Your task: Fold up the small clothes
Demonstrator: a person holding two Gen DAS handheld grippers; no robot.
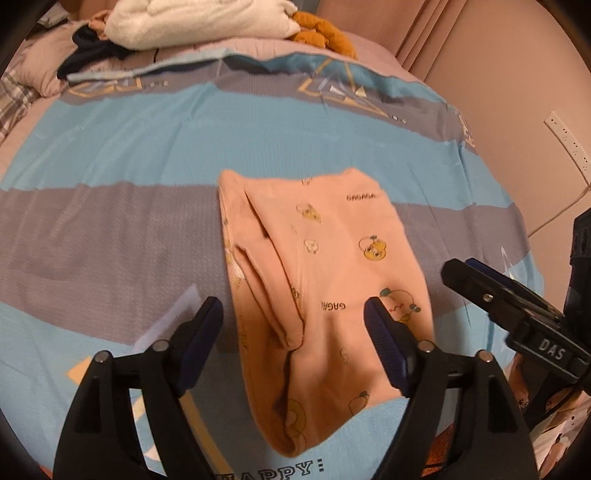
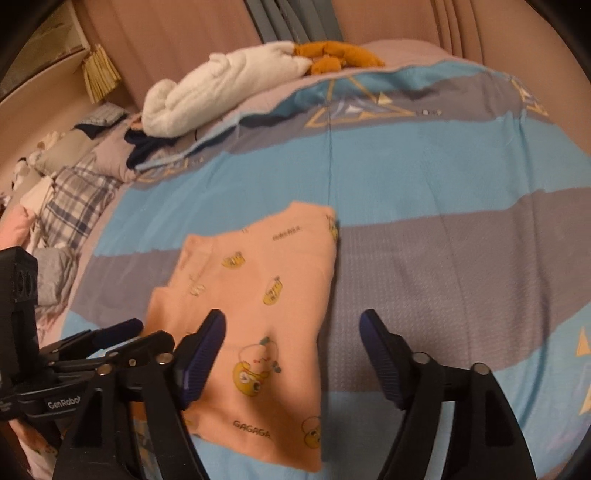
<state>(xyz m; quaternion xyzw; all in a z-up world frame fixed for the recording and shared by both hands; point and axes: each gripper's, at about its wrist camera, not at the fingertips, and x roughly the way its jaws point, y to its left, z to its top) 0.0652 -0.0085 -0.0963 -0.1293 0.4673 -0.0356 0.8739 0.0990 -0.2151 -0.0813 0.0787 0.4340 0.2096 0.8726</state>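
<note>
Black, blue-padded left hand-held gripper [image 1: 293,325] and right hand-held gripper [image 2: 291,338] hover spread and empty over a folded peach garment [image 1: 332,258] lying flat on the striped bed [image 1: 110,155]. Soft, light cloth; likely best pinched at a folded edge or corner.

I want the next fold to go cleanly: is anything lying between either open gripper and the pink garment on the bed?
Nothing visible. The pink garment lies folded on the striped bedcover, right below the open left gripper and right gripper. The white blanket sits far back.
</note>
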